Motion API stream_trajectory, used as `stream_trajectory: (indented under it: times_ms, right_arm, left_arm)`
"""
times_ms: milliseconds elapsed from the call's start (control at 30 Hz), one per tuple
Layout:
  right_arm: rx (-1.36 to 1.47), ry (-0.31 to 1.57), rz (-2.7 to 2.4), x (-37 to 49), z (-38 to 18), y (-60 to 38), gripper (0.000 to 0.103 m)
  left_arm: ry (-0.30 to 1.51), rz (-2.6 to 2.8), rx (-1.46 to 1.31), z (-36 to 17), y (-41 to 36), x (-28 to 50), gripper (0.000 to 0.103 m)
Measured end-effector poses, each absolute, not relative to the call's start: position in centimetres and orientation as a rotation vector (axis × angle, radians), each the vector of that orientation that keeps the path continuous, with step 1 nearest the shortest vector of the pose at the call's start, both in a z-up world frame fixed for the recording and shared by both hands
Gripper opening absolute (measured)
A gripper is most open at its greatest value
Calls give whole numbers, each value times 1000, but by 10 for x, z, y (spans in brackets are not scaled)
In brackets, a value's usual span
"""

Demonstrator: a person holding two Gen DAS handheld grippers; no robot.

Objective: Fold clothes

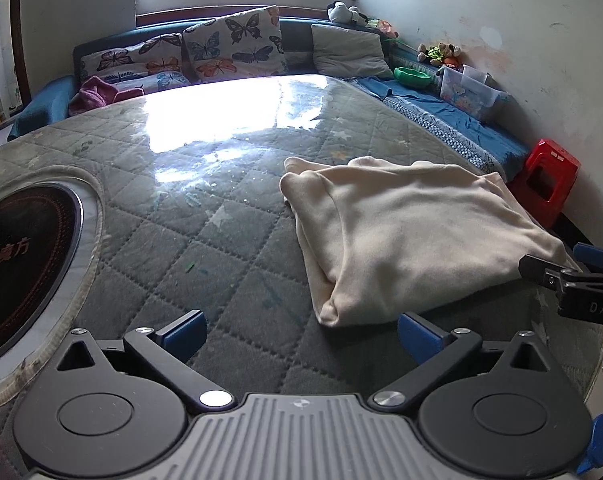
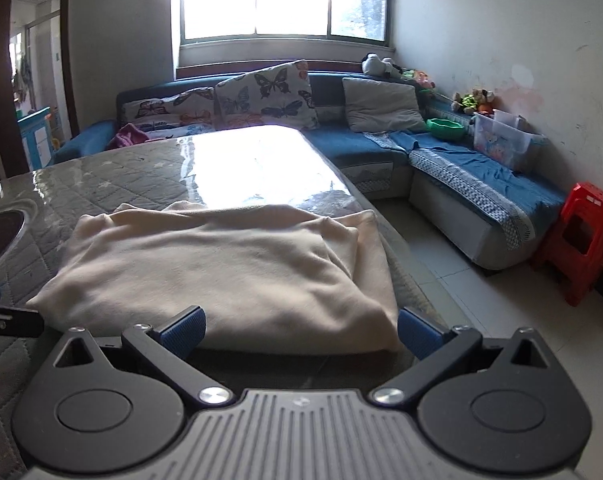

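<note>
A cream garment (image 1: 413,232) lies folded into a rough square on the quilted grey table cover (image 1: 221,216). It also shows in the right wrist view (image 2: 221,264), near the table's right edge. My left gripper (image 1: 301,334) is open and empty, just short of the garment's near left corner. My right gripper (image 2: 300,332) is open and empty, its blue fingertips (image 2: 185,330) at the garment's near edge. The right gripper also shows at the right edge of the left wrist view (image 1: 573,276).
A round black cooktop (image 1: 21,264) is set into the table at left. A blue corner sofa (image 2: 461,176) with butterfly cushions (image 2: 265,96) runs behind and right. A red plastic stool (image 2: 577,240) and tiled floor (image 2: 481,320) lie to the right.
</note>
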State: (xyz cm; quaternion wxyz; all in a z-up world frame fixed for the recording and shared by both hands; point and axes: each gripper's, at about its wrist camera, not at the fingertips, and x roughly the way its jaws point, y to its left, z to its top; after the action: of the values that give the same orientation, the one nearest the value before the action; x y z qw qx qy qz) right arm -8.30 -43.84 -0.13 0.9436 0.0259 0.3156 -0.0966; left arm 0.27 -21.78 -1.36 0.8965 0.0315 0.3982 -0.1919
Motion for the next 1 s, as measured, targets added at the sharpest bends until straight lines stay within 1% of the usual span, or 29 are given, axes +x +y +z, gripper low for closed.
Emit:
stream_trajectory:
  times_ms: [333,1000]
  right_arm:
    - [71,653,-199,-102,2,-415,103]
    - [72,697,-197,-116,-2,-399,103]
  left_arm:
    - [782,-404,95,-7,-211,-20,103]
    - [795,-418,94,-15,-208,-46,103]
